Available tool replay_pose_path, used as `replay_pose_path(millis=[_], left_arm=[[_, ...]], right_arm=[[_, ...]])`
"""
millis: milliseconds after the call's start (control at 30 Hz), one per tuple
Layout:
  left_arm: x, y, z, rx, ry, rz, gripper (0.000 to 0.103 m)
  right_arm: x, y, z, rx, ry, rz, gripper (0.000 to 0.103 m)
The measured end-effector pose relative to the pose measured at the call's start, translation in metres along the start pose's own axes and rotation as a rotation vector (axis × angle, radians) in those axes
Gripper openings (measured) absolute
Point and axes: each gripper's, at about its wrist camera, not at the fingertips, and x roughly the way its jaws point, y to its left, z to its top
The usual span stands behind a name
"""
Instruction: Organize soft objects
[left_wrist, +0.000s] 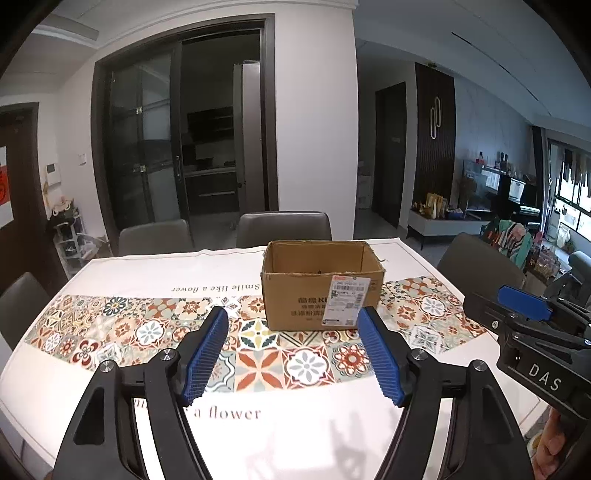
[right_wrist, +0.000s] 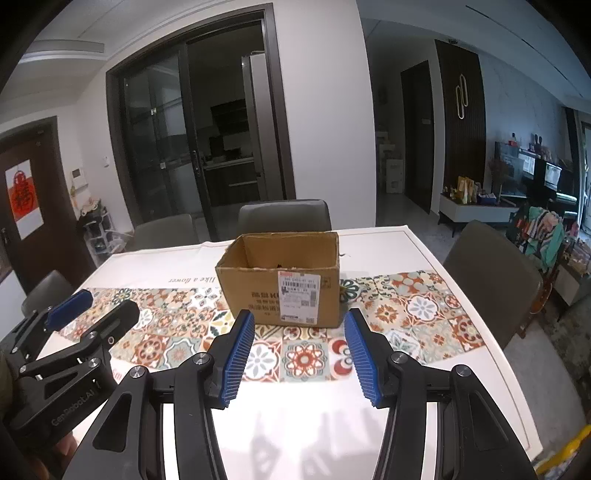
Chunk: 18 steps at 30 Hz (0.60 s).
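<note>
On the tile-patterned cloth (left_wrist: 155, 332) of the desk (right_wrist: 424, 243), toward its far side, an open cardboard box (left_wrist: 321, 284), with left gripper (left_wrist: 291, 354) and right gripper (right_wrist: 299, 354) fingers spread apart, empty, near side.

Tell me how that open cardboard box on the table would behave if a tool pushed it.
The cardboard box probably slides rather than tips: it sits low and broad on the tablecloth. It looks light, since little shows inside over its rim. Its thin walls and ragged top edge suggest it would flex if squeezed. The cloth may bunch up under it.
</note>
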Motion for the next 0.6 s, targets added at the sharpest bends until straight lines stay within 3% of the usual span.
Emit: replay_pose_path(millis=[600], left_arm=[[-0.080, -0.013, -0.033, -0.002, -0.052, 0.092, 0.090]], right_arm=[[-0.079, -0.008, -0.042, 0.011, -0.033, -0.009, 0.069]])
